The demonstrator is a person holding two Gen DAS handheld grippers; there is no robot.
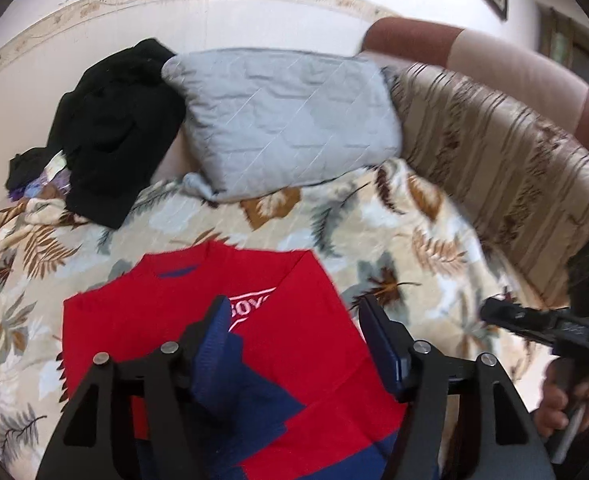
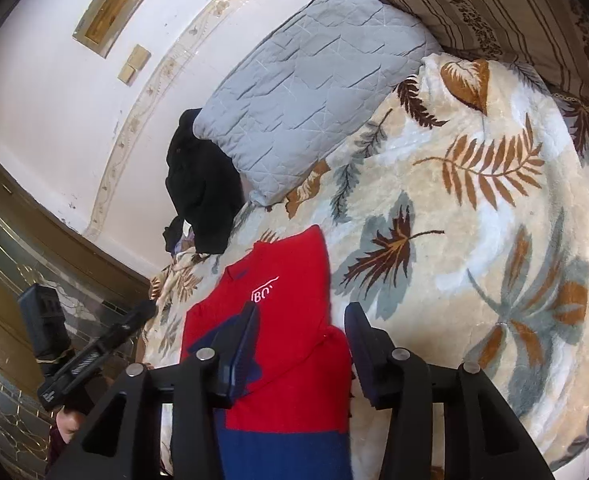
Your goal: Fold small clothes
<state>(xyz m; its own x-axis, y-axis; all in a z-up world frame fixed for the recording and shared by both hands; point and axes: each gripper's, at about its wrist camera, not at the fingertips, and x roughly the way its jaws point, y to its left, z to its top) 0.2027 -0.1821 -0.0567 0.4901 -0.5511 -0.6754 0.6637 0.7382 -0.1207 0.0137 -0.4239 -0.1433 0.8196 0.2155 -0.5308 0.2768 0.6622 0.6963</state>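
A small red sweater (image 1: 198, 320) with navy trim and white lettering lies on the leaf-print blanket (image 1: 374, 240), its sides folded in. It also shows in the right wrist view (image 2: 294, 320). My left gripper (image 1: 294, 320) hovers open over its chest, the navy sleeve cuff (image 1: 214, 352) lying against the left finger. My right gripper (image 2: 302, 332) is open above the sweater's right side, nothing between its fingers. The right gripper's body (image 1: 550, 328) shows at the right of the left wrist view; the left gripper's body (image 2: 78, 352) shows at the left of the right wrist view.
A grey quilted pillow (image 1: 286, 120) and a heap of black clothes (image 1: 118, 132) lie at the head of the bed by the white wall. A striped brown cushion (image 1: 506, 168) lies against the headboard. The blanket (image 2: 474, 220) spreads wide to the right.
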